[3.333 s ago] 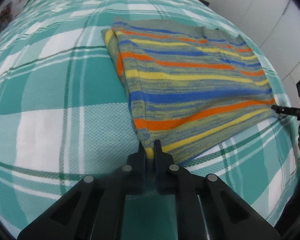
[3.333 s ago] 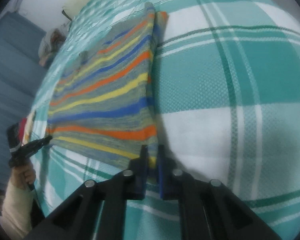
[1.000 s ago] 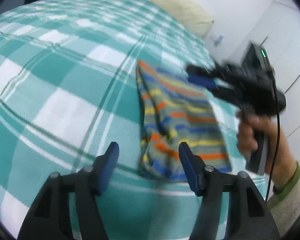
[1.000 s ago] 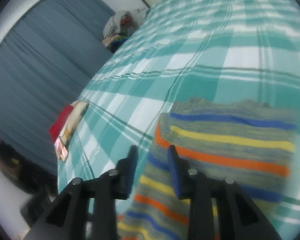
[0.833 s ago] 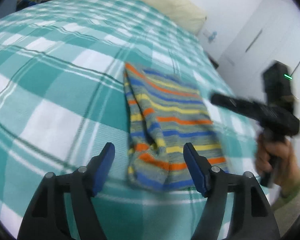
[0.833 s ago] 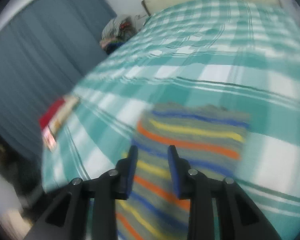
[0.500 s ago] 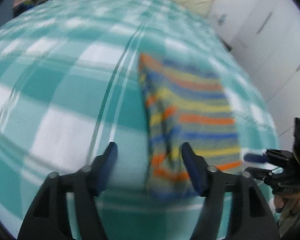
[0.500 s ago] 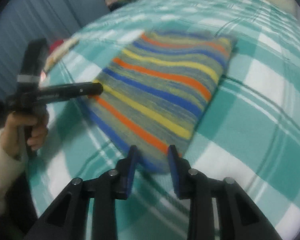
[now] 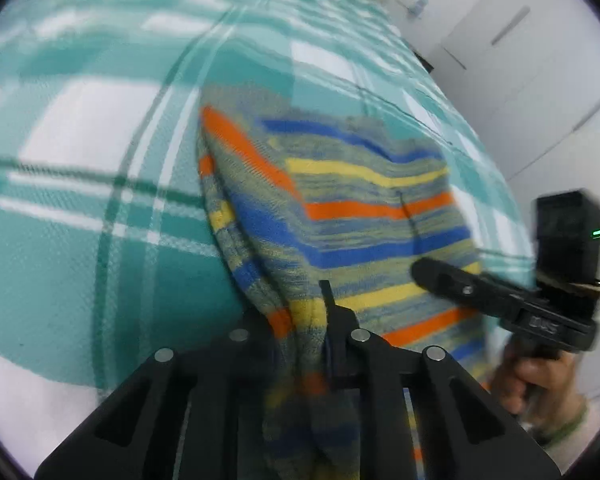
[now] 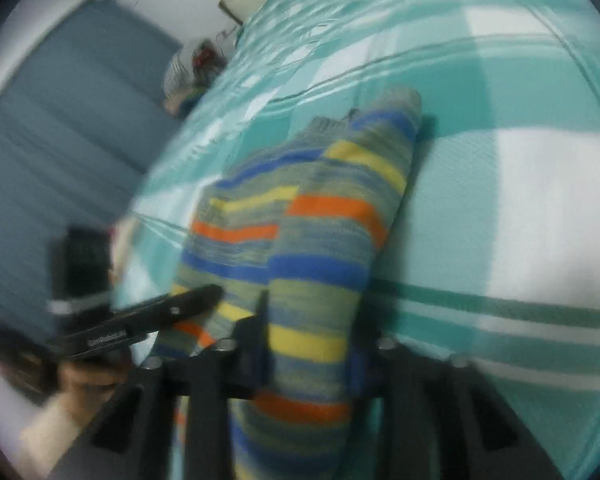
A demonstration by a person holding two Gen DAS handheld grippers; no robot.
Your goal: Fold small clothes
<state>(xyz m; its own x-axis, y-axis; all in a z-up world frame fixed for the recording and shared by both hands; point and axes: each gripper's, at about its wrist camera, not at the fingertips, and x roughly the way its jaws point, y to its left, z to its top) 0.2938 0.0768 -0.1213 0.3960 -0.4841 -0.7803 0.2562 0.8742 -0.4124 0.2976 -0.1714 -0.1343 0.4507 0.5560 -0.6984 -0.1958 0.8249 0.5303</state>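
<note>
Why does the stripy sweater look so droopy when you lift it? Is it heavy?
The striped sweater is probably floppy: it bunches and sags where the left gripper and right gripper pinch it. It looks thick and knitted, so likely soft and unlikely to slip.

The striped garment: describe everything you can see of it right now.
The striped garment is a folded knit with orange, blue and yellow bands on mottled grey-green. Its near end is lifted and bunched, while the far end lies on the teal plaid bedspread. The left gripper is shut on one near corner; the right gripper has the other corner's thick fold between its fingers. In both views the knit drapes down past the fingers. Motion blur hides finer detail.
</note>
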